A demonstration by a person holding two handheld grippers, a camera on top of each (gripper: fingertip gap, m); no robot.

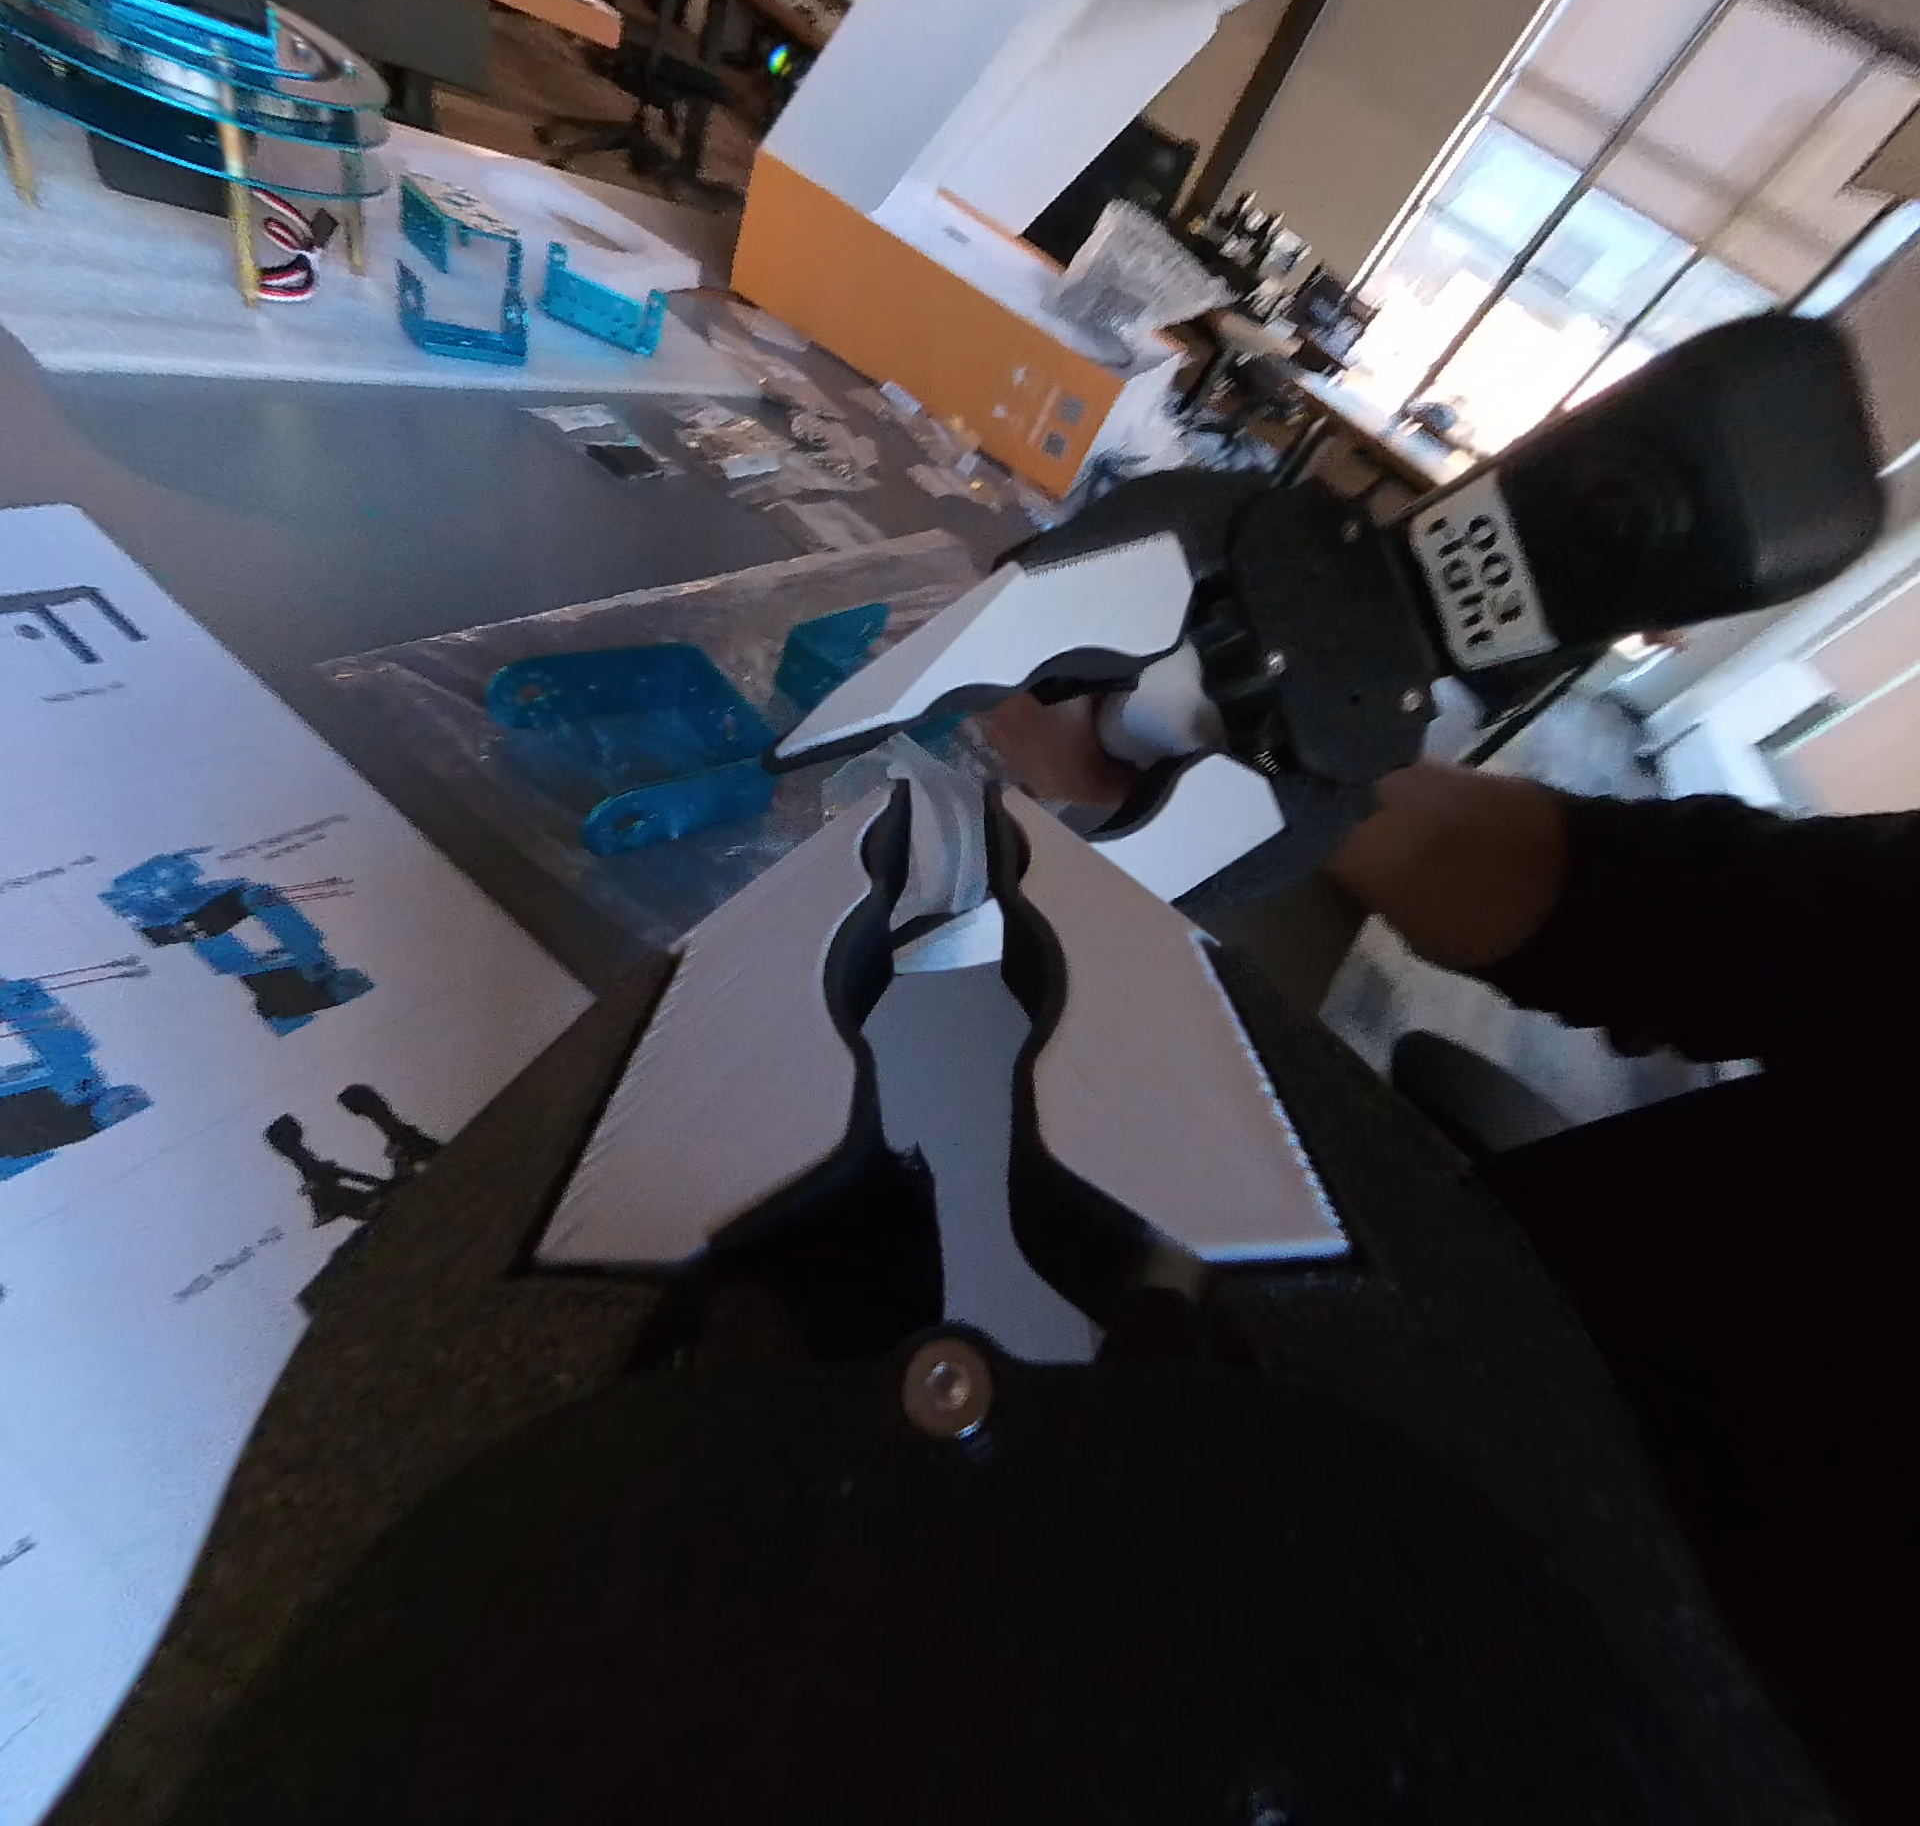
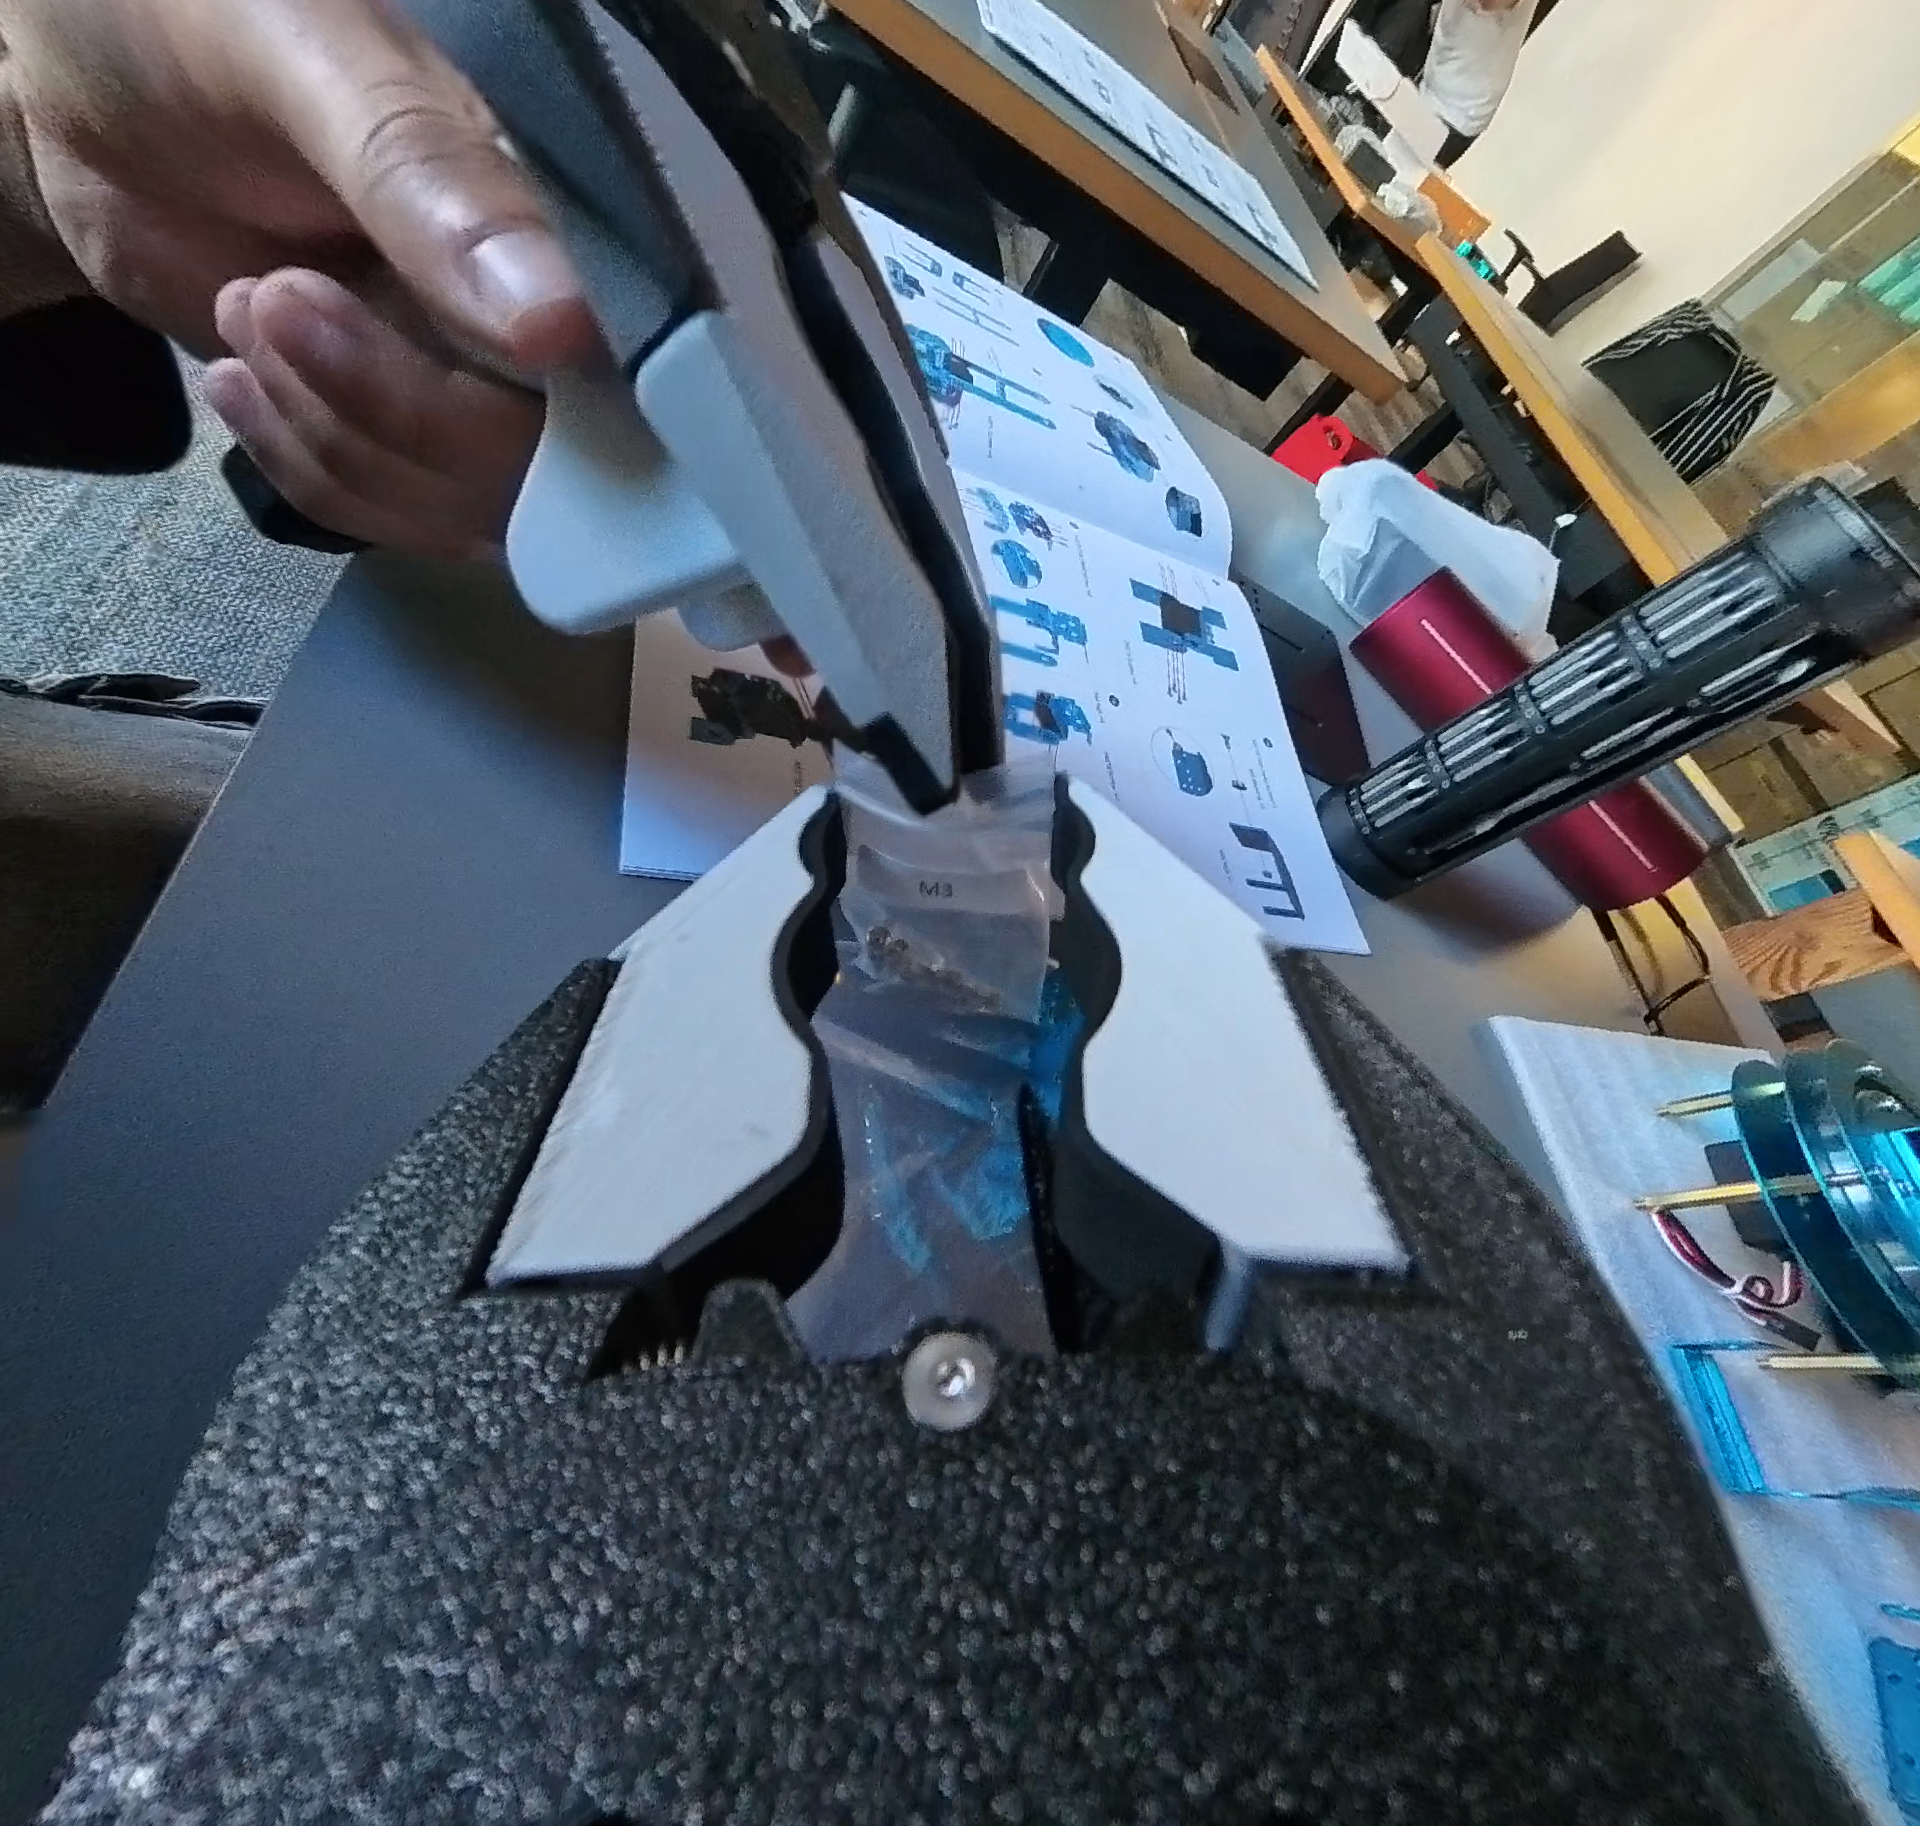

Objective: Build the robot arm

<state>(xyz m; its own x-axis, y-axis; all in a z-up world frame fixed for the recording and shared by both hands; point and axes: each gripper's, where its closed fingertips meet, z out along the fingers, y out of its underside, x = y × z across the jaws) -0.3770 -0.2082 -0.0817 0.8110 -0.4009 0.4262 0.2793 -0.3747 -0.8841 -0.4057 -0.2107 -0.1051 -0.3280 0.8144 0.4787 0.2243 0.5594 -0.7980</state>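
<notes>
A small clear plastic bag of dark screws [image 2: 940,929] hangs between both grippers above the grey table [image 2: 364,893]. My right gripper [image 2: 945,797] has the bag spanning its narrow gap, touching both fingers. My left gripper [image 2: 935,789], held by a hand [image 2: 260,166], comes down from the upper left and pinches the bag's top edge. In the left wrist view my left gripper [image 1: 948,802] is nearly shut on the crumpled bag [image 1: 940,867]. The right gripper [image 1: 784,760] reaches in from the right, its tip at the bag's top.
An open instruction booklet [image 2: 1122,581] lies on the table. Blue metal brackets [image 1: 644,737] rest on a plastic sheet just beyond the bag. Behind are more brackets on foam [image 1: 468,301], a blue acrylic chassis [image 1: 187,93] and an orange box [image 1: 914,301]. A black bit case [image 2: 1621,696] and a red cylinder [image 2: 1507,737] lie at the right. My left and right fingertips are right by each other.
</notes>
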